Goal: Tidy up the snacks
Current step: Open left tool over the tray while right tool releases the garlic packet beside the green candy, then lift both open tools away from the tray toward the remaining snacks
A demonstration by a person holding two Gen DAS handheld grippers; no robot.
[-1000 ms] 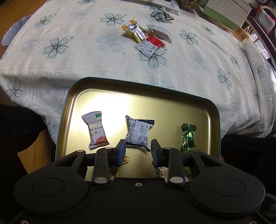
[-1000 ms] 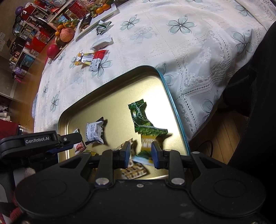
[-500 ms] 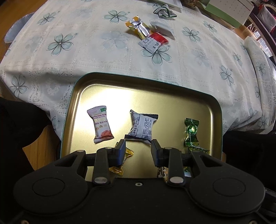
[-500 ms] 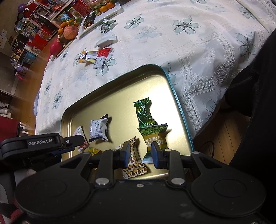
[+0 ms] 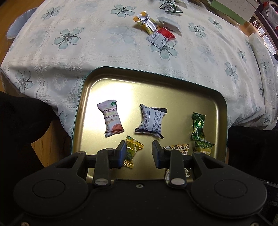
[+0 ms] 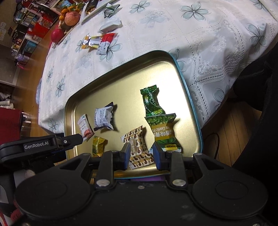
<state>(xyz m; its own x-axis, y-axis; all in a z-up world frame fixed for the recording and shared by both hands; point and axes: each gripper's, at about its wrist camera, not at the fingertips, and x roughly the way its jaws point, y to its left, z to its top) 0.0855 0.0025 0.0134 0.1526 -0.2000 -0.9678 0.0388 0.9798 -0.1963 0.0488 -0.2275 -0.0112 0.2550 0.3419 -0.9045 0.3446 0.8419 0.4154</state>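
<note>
A gold tray (image 5: 156,90) with a teal rim holds several snacks. They include a pink hawthorn packet (image 5: 112,120), a white-and-black packet (image 5: 152,120), a green candy (image 5: 198,125), a yellow candy (image 5: 132,151), a brown patterned packet (image 6: 137,149) and a green garlic pea packet (image 6: 161,128). My left gripper (image 5: 138,153) hangs open over the tray's near edge, with the yellow candy beside its left finger. My right gripper (image 6: 141,153) hovers over the brown packet, its jaws opening, gripping nothing. The left gripper (image 6: 41,146) also shows at the left of the right wrist view.
On the flowered tablecloth (image 5: 86,43) beyond the tray lie a yellow-silver packet (image 5: 145,21), a red-white packet (image 5: 159,37), a white packet (image 5: 169,25) and a crumpled green wrapper (image 5: 171,6). Fruit (image 6: 72,17) sits at the far end. A person's dark clothing flanks the tray.
The green garlic pea packet, blurred at my right fingertips a second ago, now lies still on the tray. The right jaws have widened slightly. Both views have drawn back, showing more of the tray's near end.
</note>
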